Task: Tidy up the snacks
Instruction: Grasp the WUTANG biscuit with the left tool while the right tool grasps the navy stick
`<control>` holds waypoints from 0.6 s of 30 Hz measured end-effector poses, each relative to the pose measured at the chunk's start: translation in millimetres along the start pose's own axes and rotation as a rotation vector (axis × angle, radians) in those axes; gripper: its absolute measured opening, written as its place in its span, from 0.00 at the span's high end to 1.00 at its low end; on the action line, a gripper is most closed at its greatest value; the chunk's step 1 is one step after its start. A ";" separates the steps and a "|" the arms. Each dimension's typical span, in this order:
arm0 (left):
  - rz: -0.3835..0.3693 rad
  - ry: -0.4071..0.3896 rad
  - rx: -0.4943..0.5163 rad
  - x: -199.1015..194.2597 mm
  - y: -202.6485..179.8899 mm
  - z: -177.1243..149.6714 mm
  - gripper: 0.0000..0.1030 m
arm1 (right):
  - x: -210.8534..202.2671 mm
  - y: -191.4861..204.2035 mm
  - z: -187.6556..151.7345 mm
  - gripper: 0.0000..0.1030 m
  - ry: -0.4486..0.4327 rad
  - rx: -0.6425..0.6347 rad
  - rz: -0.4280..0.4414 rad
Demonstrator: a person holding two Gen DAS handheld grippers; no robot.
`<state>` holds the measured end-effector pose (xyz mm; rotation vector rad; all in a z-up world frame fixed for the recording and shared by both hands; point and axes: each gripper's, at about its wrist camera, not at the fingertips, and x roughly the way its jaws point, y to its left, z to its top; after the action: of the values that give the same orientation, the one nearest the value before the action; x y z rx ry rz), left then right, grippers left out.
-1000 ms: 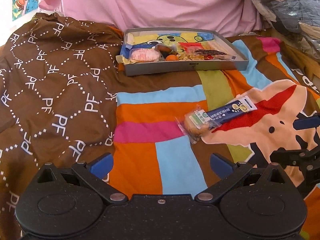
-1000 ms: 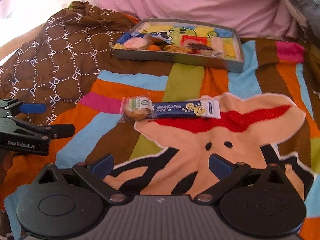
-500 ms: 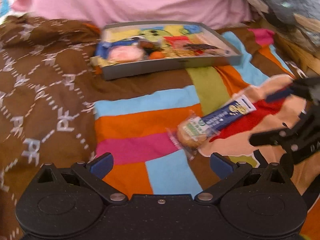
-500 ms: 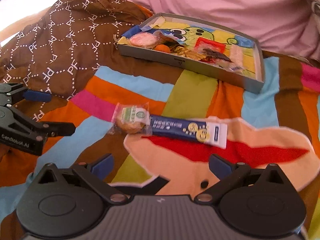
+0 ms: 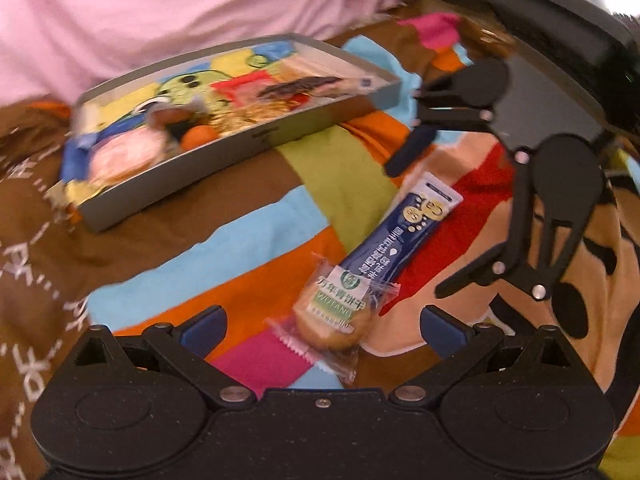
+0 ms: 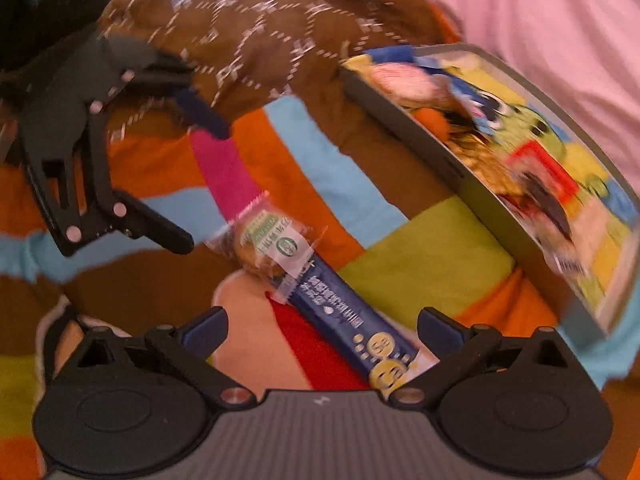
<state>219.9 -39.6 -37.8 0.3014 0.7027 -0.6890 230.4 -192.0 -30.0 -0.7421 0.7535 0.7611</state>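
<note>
A wrapped round cookie and a long blue snack stick lie touching on the striped bedspread. My left gripper is open, its fingers either side of the cookie, just short of it. My right gripper is open with the blue stick between its fingers; the cookie lies just beyond. Each gripper shows in the other's view: the right one over the stick's far end, the left one beside the cookie. A grey tray holding several snacks stands behind.
The tray rests on a brown patterned blanket and the colourful bedspread. A pink sheet hangs behind. Dark clothing is piled at the far right.
Both grippers have moved in close from opposite sides: the left now frames the cookie, the right frames the blue stick. Both stay open. The snacks have not moved.
</note>
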 end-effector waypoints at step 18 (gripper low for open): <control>-0.060 0.105 0.164 39.1 -4.9 5.0 0.33 | 44.8 -12.3 4.0 0.13 0.111 -0.150 0.054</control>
<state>240.9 -64.3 -60.9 0.4709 0.7585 -0.7936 264.1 -180.7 -60.2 -0.9079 0.8258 0.8368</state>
